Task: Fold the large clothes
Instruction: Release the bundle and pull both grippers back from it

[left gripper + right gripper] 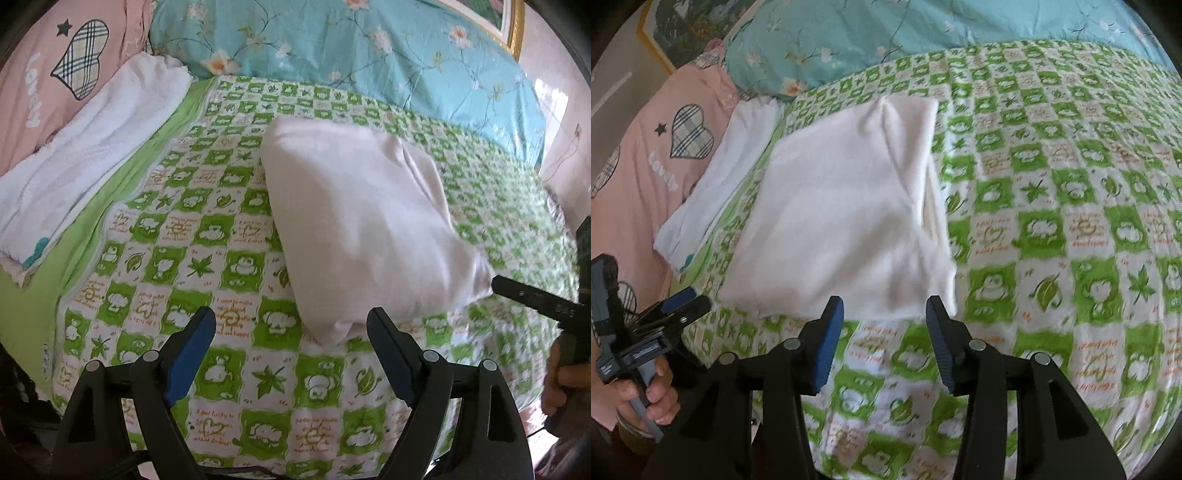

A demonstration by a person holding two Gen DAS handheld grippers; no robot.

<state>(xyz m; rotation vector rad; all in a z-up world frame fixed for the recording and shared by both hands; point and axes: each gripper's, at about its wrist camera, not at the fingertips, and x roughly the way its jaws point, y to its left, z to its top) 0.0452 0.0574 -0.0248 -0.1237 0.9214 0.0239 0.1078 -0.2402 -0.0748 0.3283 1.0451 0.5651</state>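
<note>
A folded white garment lies flat on the green-and-white checked bedsheet. My left gripper hovers open over the sheet, and the garment's near corner lies just ahead between its blue-padded fingers without touching them. My right gripper stands open at the garment's near edge; the cloth shows between its tips, but the pads do not press on it. In the left wrist view one right finger reaches the garment's right corner. The right wrist view shows the left gripper at the far left, held by a hand.
A folded white towel lies left of the garment, against a pink pillow with a plaid heart. A teal floral quilt is bunched along the far side of the bed. A framed picture hangs behind.
</note>
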